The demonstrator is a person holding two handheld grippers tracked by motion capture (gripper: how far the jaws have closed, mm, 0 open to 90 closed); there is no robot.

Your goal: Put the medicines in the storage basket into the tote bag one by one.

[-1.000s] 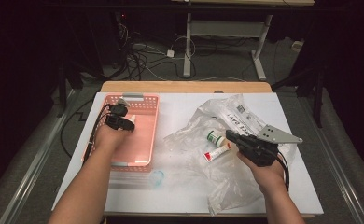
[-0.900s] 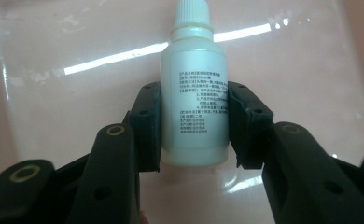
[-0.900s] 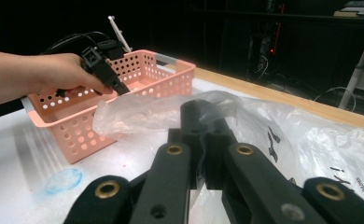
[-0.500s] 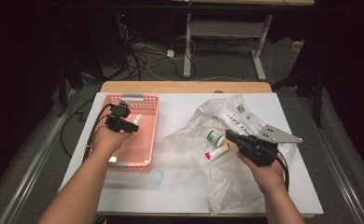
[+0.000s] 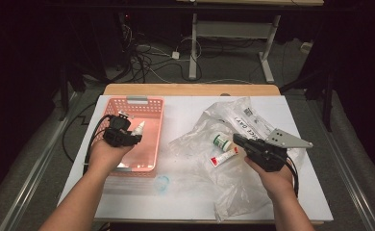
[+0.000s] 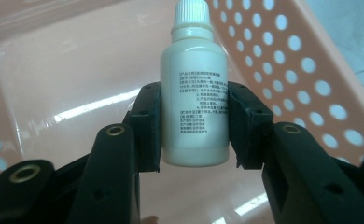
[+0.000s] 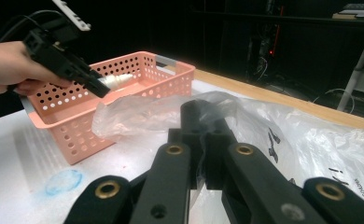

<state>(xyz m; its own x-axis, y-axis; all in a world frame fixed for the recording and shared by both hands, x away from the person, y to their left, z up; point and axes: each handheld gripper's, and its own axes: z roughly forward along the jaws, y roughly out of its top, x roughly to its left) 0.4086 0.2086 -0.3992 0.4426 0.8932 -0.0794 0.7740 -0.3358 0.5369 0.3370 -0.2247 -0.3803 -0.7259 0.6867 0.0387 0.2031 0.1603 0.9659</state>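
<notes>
A small white dropper bottle [image 6: 196, 102] with printed text stands upright between the pads of my left gripper [image 6: 195, 126], which is shut on it. In the high view the left gripper [image 5: 136, 136] holds the bottle [image 5: 139, 127] above the pink perforated basket [image 5: 149, 103]. My right gripper [image 5: 237, 139] rests at the edge of a crumpled clear plastic bag [image 5: 233, 183]. In the right gripper view its jaws [image 7: 203, 126] are pressed together with a fold of the bag [image 7: 283, 135] pinched between them.
A white jar with a green label [image 5: 221, 141] and a red-and-white tube [image 5: 223, 157] lie in the bag by the right gripper. A blue smear [image 5: 162, 183] marks the white tabletop near the basket's front. Cables and desk legs fill the dark floor beyond the table.
My left gripper has drawn back toward the near part of the basket and risen a little, with the bottle in it. The right gripper has not moved.
</notes>
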